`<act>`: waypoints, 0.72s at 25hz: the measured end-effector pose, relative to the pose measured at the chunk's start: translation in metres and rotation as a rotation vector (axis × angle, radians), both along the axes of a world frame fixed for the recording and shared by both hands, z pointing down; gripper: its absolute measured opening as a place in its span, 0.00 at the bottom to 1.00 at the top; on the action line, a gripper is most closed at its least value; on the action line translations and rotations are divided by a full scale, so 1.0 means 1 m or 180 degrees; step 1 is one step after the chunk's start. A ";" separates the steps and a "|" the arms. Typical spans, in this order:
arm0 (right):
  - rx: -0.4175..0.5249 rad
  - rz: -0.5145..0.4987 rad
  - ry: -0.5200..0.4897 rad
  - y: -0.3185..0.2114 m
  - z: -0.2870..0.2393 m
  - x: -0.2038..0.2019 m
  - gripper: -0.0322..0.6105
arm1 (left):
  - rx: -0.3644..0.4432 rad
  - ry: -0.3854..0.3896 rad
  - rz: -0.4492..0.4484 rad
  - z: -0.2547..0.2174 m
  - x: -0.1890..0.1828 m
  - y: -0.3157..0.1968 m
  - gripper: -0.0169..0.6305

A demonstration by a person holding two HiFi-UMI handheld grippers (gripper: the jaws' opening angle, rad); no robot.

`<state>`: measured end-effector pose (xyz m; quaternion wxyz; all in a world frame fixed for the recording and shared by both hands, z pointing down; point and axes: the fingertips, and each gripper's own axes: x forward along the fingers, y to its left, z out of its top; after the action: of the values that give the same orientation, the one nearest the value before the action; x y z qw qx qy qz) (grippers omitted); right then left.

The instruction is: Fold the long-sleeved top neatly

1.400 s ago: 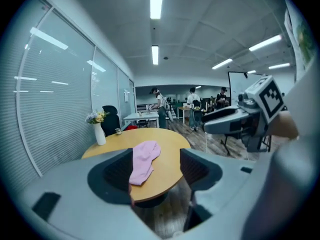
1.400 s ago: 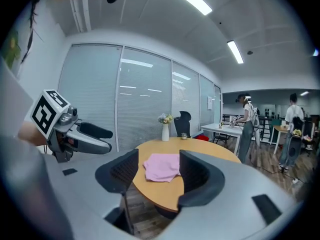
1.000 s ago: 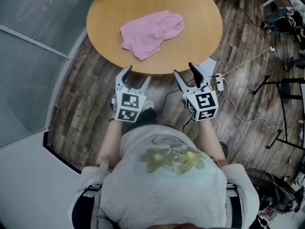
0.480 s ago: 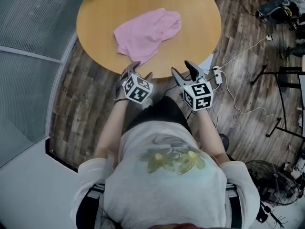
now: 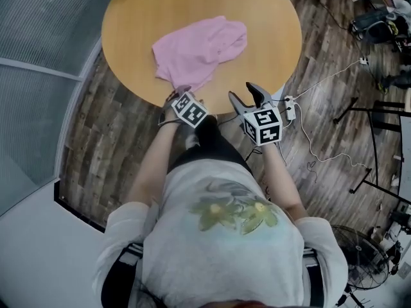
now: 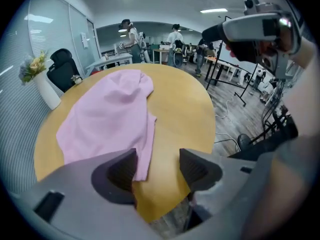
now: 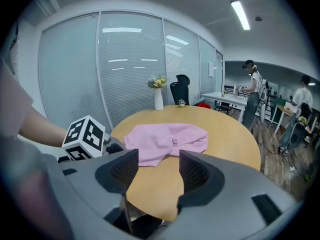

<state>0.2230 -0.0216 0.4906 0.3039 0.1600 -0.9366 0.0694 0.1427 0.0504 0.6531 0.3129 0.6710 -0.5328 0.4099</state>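
Pink long-sleeved top (image 5: 198, 49) lies crumpled and unfolded on the round wooden worktop (image 5: 276, 37), w/ one corner near the front edge. L tongs (image 5: 178, 95) sit at that edge, jaws apart, gripping nothing; the top's corner lies just beside one jaw. R tongs (image 5: 244, 93) hover just off the edge, released & empty, facing the top. White vase (image 7: 158, 99) w/ flowers stands at the far rim.

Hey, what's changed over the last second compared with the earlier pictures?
The left gripper moved forward to the near edge of the table; its open jaws now stand at the near corner of the pink top, not closed on it. The right gripper edged forward slightly, open, short of the table. Nothing was gripped or released. The top lies crumpled as before.
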 end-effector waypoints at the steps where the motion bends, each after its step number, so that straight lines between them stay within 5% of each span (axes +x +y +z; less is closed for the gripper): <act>1: -0.0013 -0.0030 0.0023 -0.005 0.003 -0.003 0.44 | -0.0044 0.0045 -0.0029 0.003 -0.002 -0.002 0.45; 7: -0.0107 -0.0206 0.0099 -0.036 0.019 -0.021 0.44 | -0.0197 0.0188 -0.0294 0.014 -0.019 -0.009 0.37; 9: -0.0141 -0.0251 0.0117 -0.045 0.024 -0.027 0.44 | -0.0219 0.0111 -0.0406 0.016 -0.030 -0.009 0.19; 11: -0.0170 -0.0290 0.0136 -0.055 0.030 -0.035 0.44 | -0.0256 0.0145 -0.0485 0.017 -0.036 -0.010 0.12; 14: -0.0218 -0.0369 0.0177 -0.067 0.040 -0.045 0.44 | -0.0214 0.0440 -0.0678 0.005 -0.044 -0.014 0.09; 18: -0.0213 -0.0540 0.0273 -0.082 0.052 -0.057 0.44 | 0.0368 0.1065 -0.1449 -0.051 -0.076 -0.032 0.08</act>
<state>0.1662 -0.1031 0.5429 0.3537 0.0727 -0.9301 0.0676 0.0671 0.0186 0.6025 0.4416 0.6092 -0.6332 0.1817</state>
